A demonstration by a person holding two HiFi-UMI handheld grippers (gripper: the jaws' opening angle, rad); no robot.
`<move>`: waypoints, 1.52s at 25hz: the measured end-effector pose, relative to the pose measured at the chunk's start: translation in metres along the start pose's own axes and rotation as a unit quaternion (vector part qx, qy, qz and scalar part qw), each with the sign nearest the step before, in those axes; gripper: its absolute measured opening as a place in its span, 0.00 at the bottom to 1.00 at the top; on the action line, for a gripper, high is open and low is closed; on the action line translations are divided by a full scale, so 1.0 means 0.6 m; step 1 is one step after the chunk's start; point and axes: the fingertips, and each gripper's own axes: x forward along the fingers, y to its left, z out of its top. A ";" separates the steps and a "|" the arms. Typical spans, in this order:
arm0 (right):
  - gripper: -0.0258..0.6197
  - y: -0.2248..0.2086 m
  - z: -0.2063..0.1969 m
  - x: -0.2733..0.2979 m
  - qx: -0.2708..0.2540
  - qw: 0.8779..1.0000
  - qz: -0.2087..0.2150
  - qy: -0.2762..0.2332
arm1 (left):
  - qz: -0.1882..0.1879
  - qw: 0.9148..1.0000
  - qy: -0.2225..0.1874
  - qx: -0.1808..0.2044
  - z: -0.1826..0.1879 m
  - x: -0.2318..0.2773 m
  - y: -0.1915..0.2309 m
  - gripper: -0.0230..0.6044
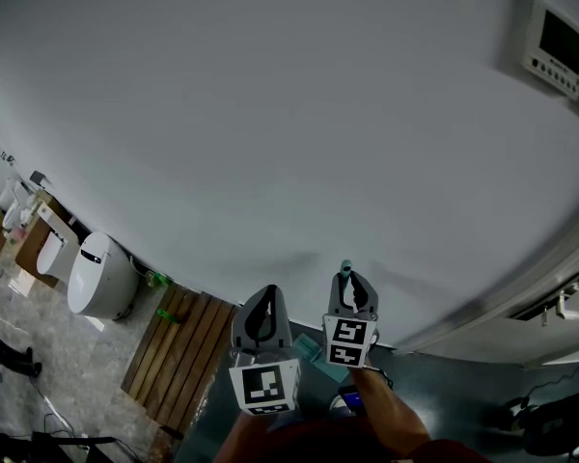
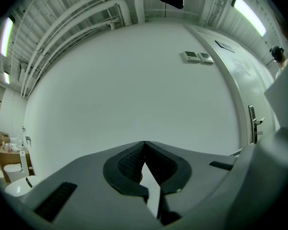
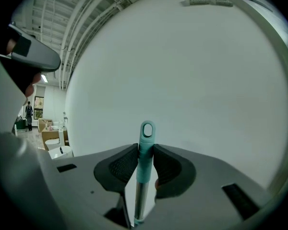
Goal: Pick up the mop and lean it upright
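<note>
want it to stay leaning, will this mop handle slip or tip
Likely stiff: the mop handle looks like a straight metal tube. Its smooth teal cap may slide on the wall. Gripped near its top, it could swing.

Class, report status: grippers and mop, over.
Left gripper shut, empty. Right gripper shut on mop handle, tip toward wall. Nothing seen between.

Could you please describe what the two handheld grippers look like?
Both are matte grey plastic: the left gripper and right gripper each end in two curved jaws lined with black, finely ribbed pads, and each carries a white cube printed with black square markers.
</note>
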 end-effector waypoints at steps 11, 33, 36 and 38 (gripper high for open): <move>0.21 0.027 -0.006 -0.084 -0.002 0.999 0.018 -0.030 | 0.005 1.000 0.000 -0.002 -0.009 0.001 0.007 0.06; 0.21 0.031 -0.011 -0.116 -0.005 0.998 0.021 -0.053 | 0.005 1.000 -0.001 -0.002 -0.011 0.006 0.006 0.06; 0.21 0.031 -0.011 -0.119 -0.005 0.998 0.023 -0.053 | 0.005 1.000 -0.002 -0.004 -0.011 0.008 0.005 0.06; 0.21 0.029 -0.011 -0.121 -0.004 0.998 0.024 -0.052 | 0.003 1.000 -0.003 -0.005 -0.011 0.009 0.002 0.06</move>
